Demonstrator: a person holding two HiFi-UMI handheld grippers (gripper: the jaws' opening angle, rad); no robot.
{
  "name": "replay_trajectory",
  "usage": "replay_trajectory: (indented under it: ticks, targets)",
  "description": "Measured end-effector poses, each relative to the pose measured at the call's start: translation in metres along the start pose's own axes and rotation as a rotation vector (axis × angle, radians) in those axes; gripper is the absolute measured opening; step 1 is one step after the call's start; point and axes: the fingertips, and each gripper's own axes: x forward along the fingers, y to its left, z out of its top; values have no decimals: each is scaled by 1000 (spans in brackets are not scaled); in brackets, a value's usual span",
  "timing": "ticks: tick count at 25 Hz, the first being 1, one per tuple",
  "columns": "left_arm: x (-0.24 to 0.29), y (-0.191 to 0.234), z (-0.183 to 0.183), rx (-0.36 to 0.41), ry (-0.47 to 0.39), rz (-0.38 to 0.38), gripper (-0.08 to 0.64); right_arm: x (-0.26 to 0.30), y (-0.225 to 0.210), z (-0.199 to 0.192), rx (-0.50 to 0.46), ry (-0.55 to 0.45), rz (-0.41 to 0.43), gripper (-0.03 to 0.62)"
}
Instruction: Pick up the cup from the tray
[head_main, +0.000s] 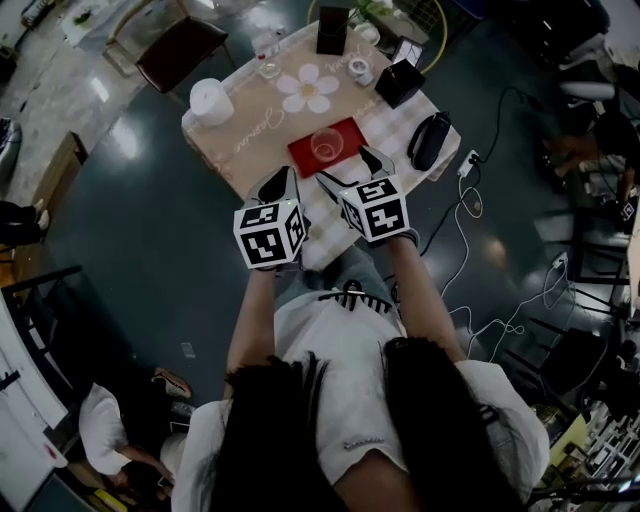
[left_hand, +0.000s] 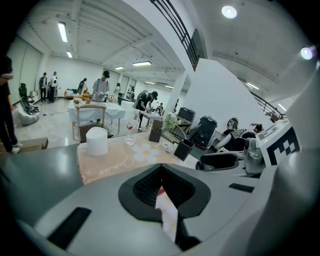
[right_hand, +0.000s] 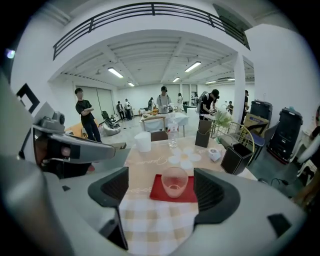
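Note:
A clear glass cup (head_main: 325, 145) stands upright on a small red tray (head_main: 305, 155) near the table's front edge. In the right gripper view the cup (right_hand: 175, 183) and the tray (right_hand: 159, 194) lie straight ahead, a little beyond the pads. My right gripper (head_main: 350, 168) (right_hand: 165, 192) is open wide, with nothing between its jaws. Just left of it, my left gripper (head_main: 281, 186) hangs over the checked cloth at the table's front edge. Its jaws are together and empty in the left gripper view (left_hand: 162, 187).
Further back on the table (head_main: 250, 135) are a white cylinder (head_main: 211, 101), a flower-shaped mat (head_main: 308, 90), two black boxes (head_main: 399, 83), a small white cup (head_main: 360, 70) and a water bottle (right_hand: 173, 133). A black bag (head_main: 430, 140) lies at the right edge. Cables (head_main: 462, 225) run over the floor.

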Motion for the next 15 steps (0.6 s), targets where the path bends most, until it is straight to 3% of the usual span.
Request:
replay_trajectory:
  ticks: [15]
  targets:
    - [46, 25, 14, -44, 56, 35, 5, 76, -22, -12, 9, 150, 47, 407]
